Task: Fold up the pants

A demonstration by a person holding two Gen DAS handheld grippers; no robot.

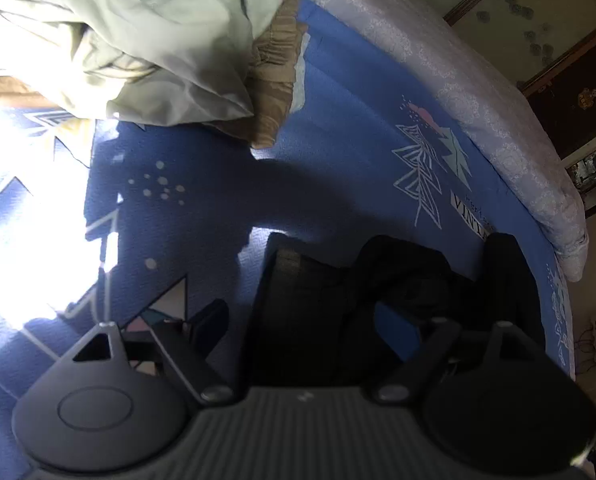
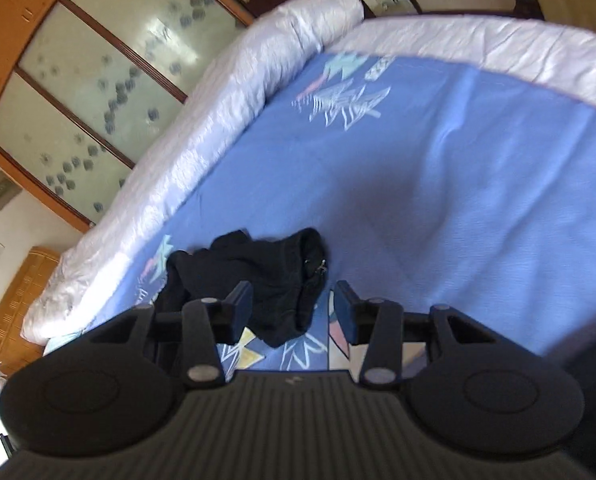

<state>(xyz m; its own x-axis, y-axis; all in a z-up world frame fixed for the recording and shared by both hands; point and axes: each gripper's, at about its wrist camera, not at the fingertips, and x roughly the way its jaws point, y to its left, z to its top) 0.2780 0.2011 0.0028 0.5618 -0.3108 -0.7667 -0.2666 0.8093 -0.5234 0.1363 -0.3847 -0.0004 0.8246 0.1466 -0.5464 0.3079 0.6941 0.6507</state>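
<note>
The black pants (image 2: 253,276) lie crumpled in a loose heap on the blue patterned bedsheet (image 2: 458,184), close to one side edge of the bed, where a pale quilt (image 2: 201,136) is rolled up along the border. The bundle is too bunched to show waist from legs with any certainty. In the right wrist view it stretches roughly along that quilted edge, with a zipper glinting at the end farther from the quilt. One lobe hangs toward the camera between the fingers.

The right gripper (image 2: 293,310) hovers over the near part of the heap with its jaws parted. The fingers (image 2: 239,308) stand on either side of the hanging fold, and neither pad presses on the cloth.

In the left wrist view the pants (image 1: 318,300) sit in deep shadow, a flat dark panel with a lumpier mass beside it near the printed sheet edge. The left gripper (image 1: 358,276) has its jaws spread wide. One finger (image 1: 209,320) stands over bare sheet and the other is lost against the black fabric, so I cannot tell whether it touches. Nothing is clamped.

Toward the far end of the bed lie a pale green garment (image 1: 137,32) and a tan one (image 1: 273,72) partly tucked under it, well apart from the pants. Strong sunlight washes out the sheet at one side.
</note>
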